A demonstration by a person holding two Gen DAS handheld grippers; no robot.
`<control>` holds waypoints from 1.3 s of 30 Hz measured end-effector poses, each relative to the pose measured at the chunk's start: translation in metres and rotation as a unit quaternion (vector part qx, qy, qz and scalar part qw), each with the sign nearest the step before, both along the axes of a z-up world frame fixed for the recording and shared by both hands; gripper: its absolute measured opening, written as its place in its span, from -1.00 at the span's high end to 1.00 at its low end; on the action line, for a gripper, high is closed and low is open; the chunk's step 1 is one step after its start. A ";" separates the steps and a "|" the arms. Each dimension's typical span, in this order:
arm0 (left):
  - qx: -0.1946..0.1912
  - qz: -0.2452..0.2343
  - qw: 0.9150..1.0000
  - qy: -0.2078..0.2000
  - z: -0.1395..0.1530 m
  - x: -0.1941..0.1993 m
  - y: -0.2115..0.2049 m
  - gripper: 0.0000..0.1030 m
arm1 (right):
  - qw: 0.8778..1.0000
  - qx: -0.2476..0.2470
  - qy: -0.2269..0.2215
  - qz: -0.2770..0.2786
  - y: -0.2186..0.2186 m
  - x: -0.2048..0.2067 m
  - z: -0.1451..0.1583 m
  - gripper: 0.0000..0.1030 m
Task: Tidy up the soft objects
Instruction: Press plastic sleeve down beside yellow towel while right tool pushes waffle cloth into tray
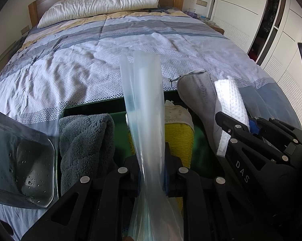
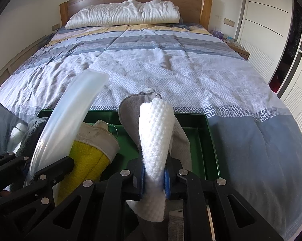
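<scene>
My left gripper [image 1: 153,172] is shut on a translucent plastic bag [image 1: 145,110] that stands up stiffly between its pads. My right gripper [image 2: 155,180] is shut on a white waffle cloth [image 2: 157,136], which rises over a green tray [image 2: 211,140] lying on the bed. A grey cloth [image 2: 128,110] leans right behind the white one; I cannot tell whether it is pinched too. In the tray lie a yellow cloth with a white hem [image 2: 88,160] and a dark grey towel [image 1: 84,140]. The left wrist view shows the right gripper [image 1: 245,124] at the right, and the left gripper [image 2: 30,170] appears beside the bag [image 2: 70,110].
The tray [image 1: 94,106] sits at the foot of a bed with a blue-and-white patterned duvet [image 2: 171,70]. White pillows [image 2: 122,14] lie by the wooden headboard. A smoky clear plastic lid [image 1: 20,160] is at the left. White wardrobe doors [image 2: 271,20] line the right.
</scene>
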State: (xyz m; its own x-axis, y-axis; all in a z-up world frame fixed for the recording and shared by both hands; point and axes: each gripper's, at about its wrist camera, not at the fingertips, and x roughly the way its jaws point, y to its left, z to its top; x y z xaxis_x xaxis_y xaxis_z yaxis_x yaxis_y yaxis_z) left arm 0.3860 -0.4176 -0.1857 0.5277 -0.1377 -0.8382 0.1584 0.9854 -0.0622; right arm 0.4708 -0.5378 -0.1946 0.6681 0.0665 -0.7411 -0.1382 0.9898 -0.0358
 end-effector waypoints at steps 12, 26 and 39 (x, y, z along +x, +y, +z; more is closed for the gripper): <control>0.006 0.002 1.000 0.000 -0.002 0.000 0.000 0.72 | 1.000 -0.007 0.005 0.002 0.003 0.004 -0.004 0.72; 0.005 0.005 1.000 0.002 -0.004 0.001 0.000 0.71 | 1.000 -0.011 0.007 0.004 0.003 0.005 -0.006 0.71; 0.010 0.005 1.000 0.003 -0.005 0.001 0.002 0.65 | 1.000 -0.013 0.013 0.006 0.005 0.008 -0.008 0.47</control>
